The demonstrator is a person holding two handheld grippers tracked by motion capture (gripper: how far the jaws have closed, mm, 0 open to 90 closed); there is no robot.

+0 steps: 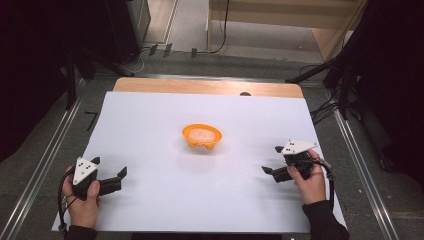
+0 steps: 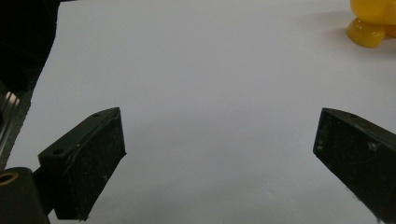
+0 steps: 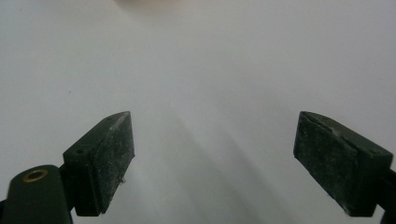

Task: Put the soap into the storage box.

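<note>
- Left black two-jaw gripper (image 1: 111, 172) rests near the white sheet's (image 1: 150, 125) left edge, jaws apart, empty.
- Small orange plastic footed bowl (image 1: 202, 136) holding something pale sits mid-sheet, untouched; nothing looks begun.
- Right black two-jaw gripper (image 1: 272, 160) waits well apart, jaws spread, empty.

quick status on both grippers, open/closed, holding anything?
Left gripper: open, jaws wide apart, holding nothing.
Right gripper: open, jaws wide apart, holding nothing.
The orange bowl stands untouched between them on the white sheet.

A bowl (image 1: 201, 136) sits mid-table (image 1: 150, 125), between and beyond both grippers.
</note>
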